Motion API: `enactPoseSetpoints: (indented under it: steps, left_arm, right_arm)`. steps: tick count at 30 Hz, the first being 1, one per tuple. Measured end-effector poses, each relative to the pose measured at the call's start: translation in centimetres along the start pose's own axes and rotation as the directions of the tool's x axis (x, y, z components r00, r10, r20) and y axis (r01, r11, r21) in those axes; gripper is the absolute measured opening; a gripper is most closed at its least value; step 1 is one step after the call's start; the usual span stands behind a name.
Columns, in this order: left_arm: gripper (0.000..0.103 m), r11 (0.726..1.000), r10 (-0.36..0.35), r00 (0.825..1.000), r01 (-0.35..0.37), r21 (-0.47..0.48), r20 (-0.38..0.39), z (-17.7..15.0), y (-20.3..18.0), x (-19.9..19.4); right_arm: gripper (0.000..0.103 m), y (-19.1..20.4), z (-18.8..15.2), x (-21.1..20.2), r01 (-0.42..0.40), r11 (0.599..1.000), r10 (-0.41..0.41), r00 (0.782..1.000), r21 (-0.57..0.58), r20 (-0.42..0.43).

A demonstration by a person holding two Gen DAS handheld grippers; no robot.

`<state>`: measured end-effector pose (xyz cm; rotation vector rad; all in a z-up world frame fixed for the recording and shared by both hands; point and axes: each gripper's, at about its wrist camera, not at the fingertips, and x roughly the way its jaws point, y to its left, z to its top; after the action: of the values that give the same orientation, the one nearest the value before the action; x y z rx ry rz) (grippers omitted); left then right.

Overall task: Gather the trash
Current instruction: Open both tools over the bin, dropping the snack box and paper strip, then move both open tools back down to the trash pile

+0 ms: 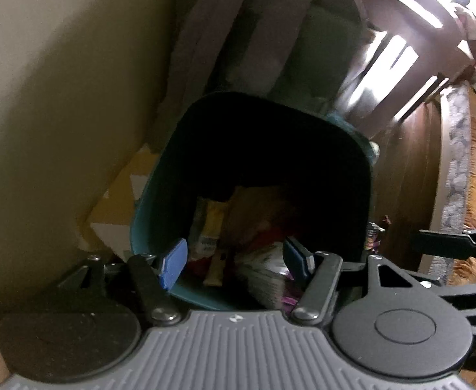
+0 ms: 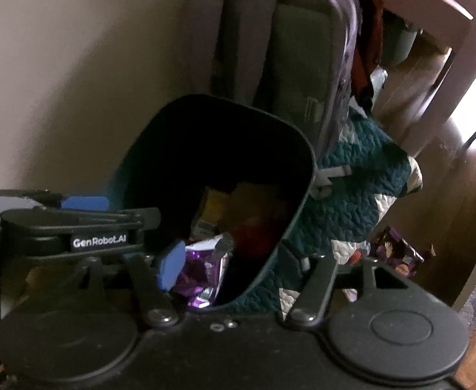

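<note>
Room: a dim corner with a plain cream wall [image 1: 59, 97] on the left, a wooden floor [image 1: 410, 169] on the right and a slatted wooden frame [image 1: 397, 74] far right with light behind it.
Bin: a dark teal trash bin [image 1: 153, 201] stands near the wall, its mouth facing both cameras; its far half is too dark to read.
Behind the bin: a grey backpack [image 2: 290, 65] leans upright at the far side, and a teal quilted cloth [image 2: 361, 175] lies just right of the bin.
Trash collected: wrappers sit in the bin's bottom, among them a yellow wrapper [image 1: 213, 224], a pale packet [image 1: 264, 269] and a shiny purple wrapper [image 2: 202, 273].
Left gripper: the left gripper [image 1: 234, 260] points steeply down over the bin's near rim, blue pads apart, nothing between them.
Right gripper: the right gripper [image 2: 231, 266] hangs over the same rim, its left blue pad [image 2: 171, 268] inside the mouth; its right finger is hard to make out against the dark cloth, but the arms are spread and nothing is held.
Done: judging by the empty jaws above the pile, the latest pieces look dropped in.
Left: a purple patterned wrapper [image 2: 397, 253] lies on the floor right of the cloth, near the bin, apparently not yet picked up.
Unknown: whether more litter lies outside these views cannot be told.
</note>
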<state>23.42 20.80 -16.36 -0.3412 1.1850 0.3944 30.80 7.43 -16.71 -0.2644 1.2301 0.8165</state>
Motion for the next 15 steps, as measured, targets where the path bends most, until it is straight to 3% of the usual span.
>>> enactPoseSetpoints:
  steps: [4,15]
  left_arm:
    - [0.064,0.999,-0.024,0.999,0.023,0.041,0.036,-0.3,-1.9,-2.5]
    - [0.08,0.981,-0.156,0.982,0.142,0.129,0.107,-1.0,-8.6,-5.9]
  right_arm:
    - [0.073,-0.3,-1.4,-2.9,-0.011,1.0,0.014,0.997,-0.029,0.075]
    - [0.079,-5.9,-5.7,-9.5,-0.027,0.999,0.02,0.972,0.031,0.232]
